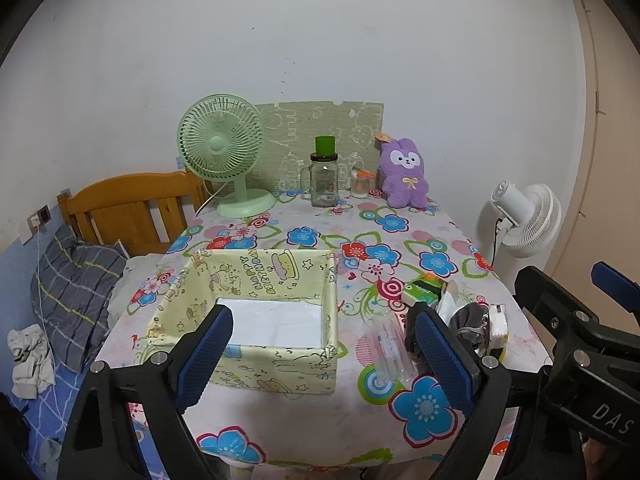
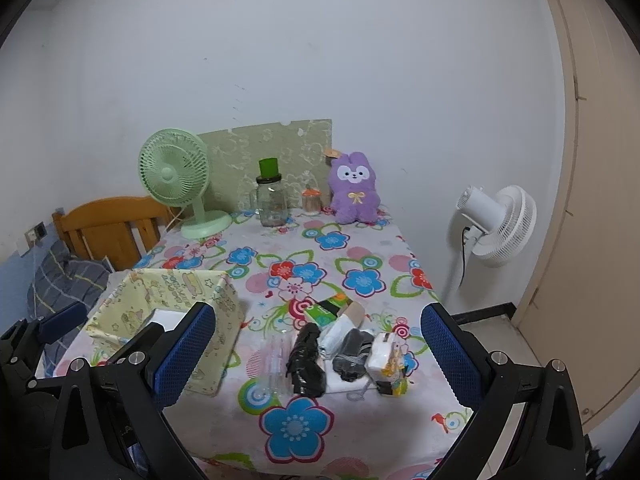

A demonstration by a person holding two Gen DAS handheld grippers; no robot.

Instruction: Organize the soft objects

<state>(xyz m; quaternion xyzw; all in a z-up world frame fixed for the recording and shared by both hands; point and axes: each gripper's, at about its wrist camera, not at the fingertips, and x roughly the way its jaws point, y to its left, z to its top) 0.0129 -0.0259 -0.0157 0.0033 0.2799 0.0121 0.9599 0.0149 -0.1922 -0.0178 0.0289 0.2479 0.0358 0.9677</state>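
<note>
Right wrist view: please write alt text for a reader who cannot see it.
The open right gripper hovers over a cluster of small soft items on a flower-print tablecloth, holding nothing. A pale yellow fabric box stands to the left of the items, with the left gripper beyond it. At the far edge stand a green fan, a glass jar and a purple plush rabbit.

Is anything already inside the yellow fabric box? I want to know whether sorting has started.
No. The box shows only its bare white bottom, while the small soft items lie in a cluster on the tablecloth beside it.
</note>
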